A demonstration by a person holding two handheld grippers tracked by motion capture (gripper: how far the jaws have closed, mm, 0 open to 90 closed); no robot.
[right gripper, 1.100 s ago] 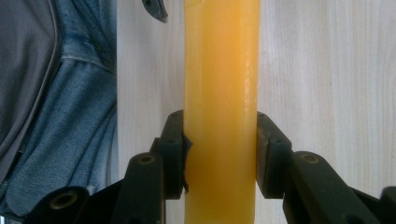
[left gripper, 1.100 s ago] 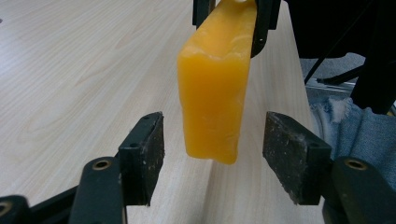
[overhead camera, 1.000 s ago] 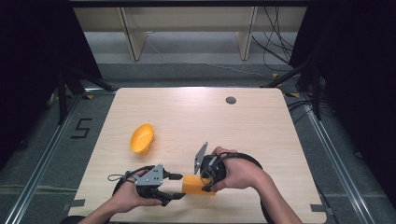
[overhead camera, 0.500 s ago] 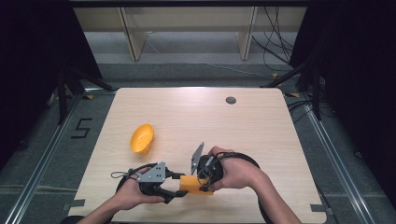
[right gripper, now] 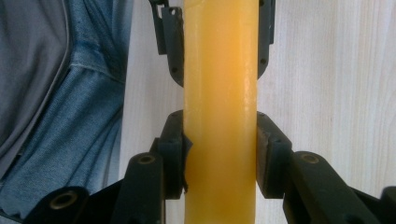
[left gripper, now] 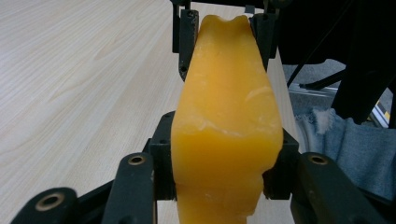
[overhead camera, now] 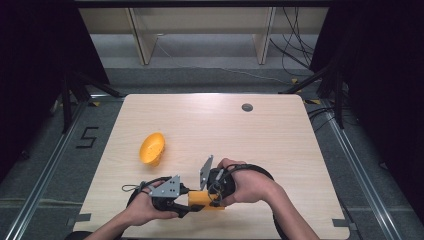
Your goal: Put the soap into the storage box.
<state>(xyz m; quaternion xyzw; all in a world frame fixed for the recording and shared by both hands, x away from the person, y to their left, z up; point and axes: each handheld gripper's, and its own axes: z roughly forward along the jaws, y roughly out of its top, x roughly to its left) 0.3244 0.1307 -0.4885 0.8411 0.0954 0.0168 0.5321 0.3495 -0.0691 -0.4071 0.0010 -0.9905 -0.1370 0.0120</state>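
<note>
Two grippers clamp one yellow block point(overhead camera: 205, 199) near the table's point(overhead camera: 280, 135) front edge: left gripper point(overhead camera: 186, 200) and right gripper point(overhead camera: 212, 196) each closed on an end. Uneven pulling could make the block slip free and fall off.

Black tongs point(overhead camera: 200, 199) with brass rivets, grey plates, black cables.

High view overhead, facing forward-down — gripper views close-up, sharing table point(overhead camera: 280, 145).
</note>
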